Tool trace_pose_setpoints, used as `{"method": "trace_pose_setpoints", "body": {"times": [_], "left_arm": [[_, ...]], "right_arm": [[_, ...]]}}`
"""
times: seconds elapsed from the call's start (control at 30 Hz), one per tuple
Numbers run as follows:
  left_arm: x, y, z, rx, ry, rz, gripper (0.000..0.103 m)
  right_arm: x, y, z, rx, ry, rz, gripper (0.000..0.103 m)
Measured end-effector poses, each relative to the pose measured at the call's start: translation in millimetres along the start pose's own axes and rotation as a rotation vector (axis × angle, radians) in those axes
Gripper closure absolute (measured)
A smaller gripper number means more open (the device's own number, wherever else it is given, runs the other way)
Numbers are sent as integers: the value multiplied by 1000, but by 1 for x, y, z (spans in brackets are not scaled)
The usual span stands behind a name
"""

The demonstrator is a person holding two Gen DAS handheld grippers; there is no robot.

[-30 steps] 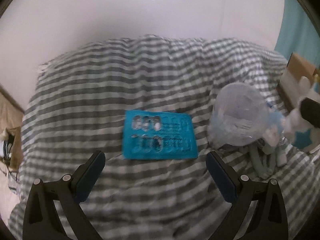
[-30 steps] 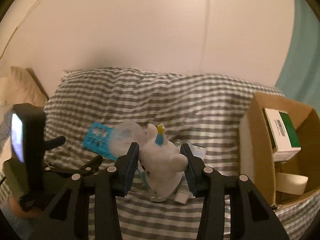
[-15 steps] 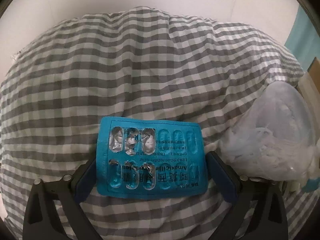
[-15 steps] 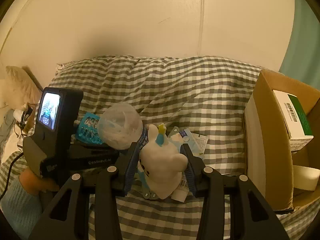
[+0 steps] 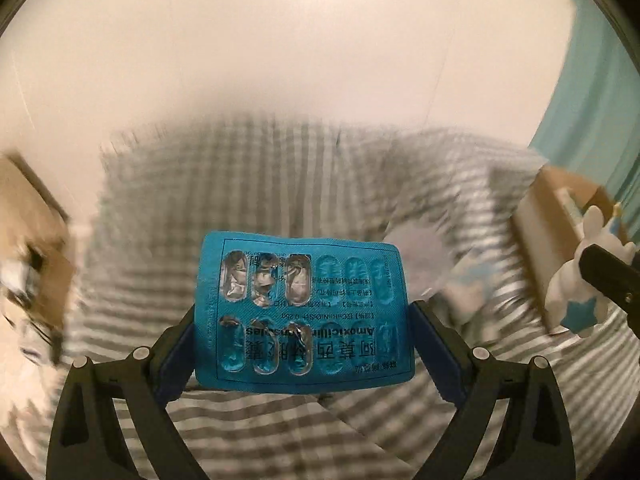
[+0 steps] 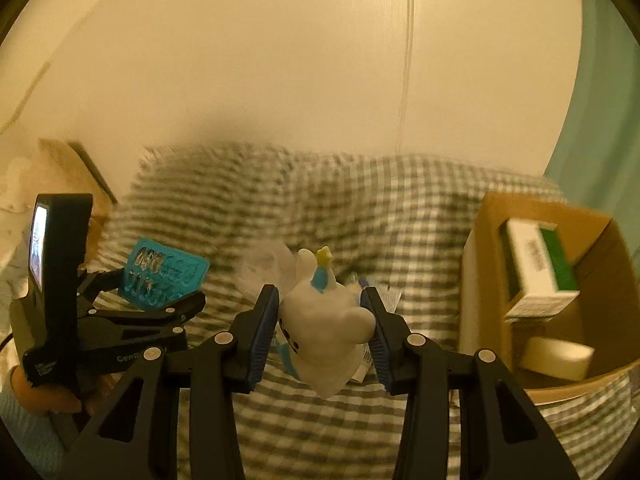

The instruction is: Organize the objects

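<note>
My left gripper (image 5: 304, 344) is shut on a blue blister pack of capsules (image 5: 300, 312) and holds it flat above the grey checked bedspread (image 5: 280, 432). The pack also shows at the left in the right wrist view (image 6: 164, 276), in the left gripper (image 6: 160, 304). My right gripper (image 6: 320, 320) is shut on a white unicorn toy (image 6: 324, 332) with a blue and yellow horn, held above the bed. The toy shows at the right edge of the left wrist view (image 5: 580, 280).
An open cardboard box (image 6: 480, 280) stands on the bed at the right, with a white and green carton (image 6: 536, 268) and a white block (image 6: 556, 356) inside. A clear plastic bag (image 6: 268, 264) and small packets lie behind the toy. A wall runs behind the bed.
My left gripper has closed on the blister pack and lifted it off the bedspread. My right gripper, still holding the unicorn toy, has risen and turned a little toward the box.
</note>
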State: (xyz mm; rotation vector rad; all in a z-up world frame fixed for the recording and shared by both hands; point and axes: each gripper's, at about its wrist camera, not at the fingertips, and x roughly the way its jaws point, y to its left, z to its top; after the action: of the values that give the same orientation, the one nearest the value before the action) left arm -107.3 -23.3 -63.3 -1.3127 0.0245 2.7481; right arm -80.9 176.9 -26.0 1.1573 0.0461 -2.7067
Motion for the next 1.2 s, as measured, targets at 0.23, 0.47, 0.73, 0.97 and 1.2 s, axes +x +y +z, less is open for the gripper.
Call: {"method": "trace_pose_setpoints", "body": {"times": [0.23, 0.47, 0.73, 0.97, 1.2], "left_arm": [[-132, -53, 36, 58, -242, -71, 6], [-193, -133, 43, 126, -369, -171, 6], [-134, -223, 33, 206, -266, -224, 5], [-60, -268, 28, 208, -152, -265, 5], [-34, -287, 27, 242, -121, -242, 0]], "right_arm": [[-116, -13, 36, -36, -172, -1, 61], [-215, -63, 55, -57, -320, -121, 68], [-179, -151, 52, 67, -258, -189, 80], [-116, -199, 29, 129, -118, -193, 80], [-117, -214, 9, 181, -115, -168, 77]]}}
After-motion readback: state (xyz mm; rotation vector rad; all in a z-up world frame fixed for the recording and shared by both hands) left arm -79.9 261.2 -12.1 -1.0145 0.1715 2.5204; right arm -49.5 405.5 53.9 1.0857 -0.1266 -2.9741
